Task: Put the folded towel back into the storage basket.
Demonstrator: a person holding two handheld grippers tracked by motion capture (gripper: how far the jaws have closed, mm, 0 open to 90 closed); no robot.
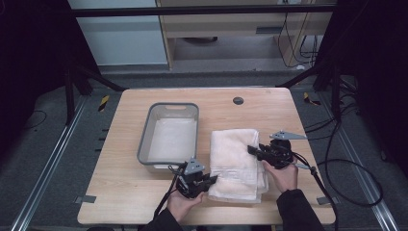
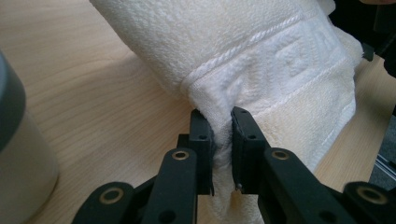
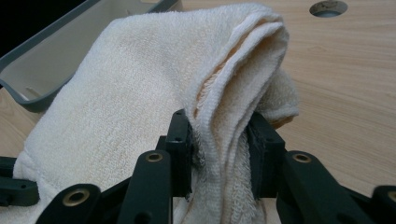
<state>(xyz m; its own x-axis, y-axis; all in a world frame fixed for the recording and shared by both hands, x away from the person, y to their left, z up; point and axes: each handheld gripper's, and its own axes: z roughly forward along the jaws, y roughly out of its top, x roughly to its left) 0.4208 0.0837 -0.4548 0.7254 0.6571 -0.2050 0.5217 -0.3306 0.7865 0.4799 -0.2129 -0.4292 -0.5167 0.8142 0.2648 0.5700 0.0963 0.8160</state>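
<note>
We see black grippers, the left gripper (image 1: 211, 180) and the right gripper (image 1: 252, 149), each topped with a grey three-cornered plate. Brass-ringed screw holes dot their jaws. Black cables trail off, and our sleeves (image 1: 298, 211) are dark.

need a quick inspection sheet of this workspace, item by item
surface: wooden table, round hole near the far edge
job's things: folded cream towel right of a grey bin; the bin looks empty
clutter: nothing seen
grippers: left gripper shut on the towel's near left corner; right gripper shut on its right edge, several layers pinched
cables: one trails from each gripper; more black cable loops on the floor at right
surroundings: dark floor, floor rails, black frame legs, pale cabinet behind
</note>
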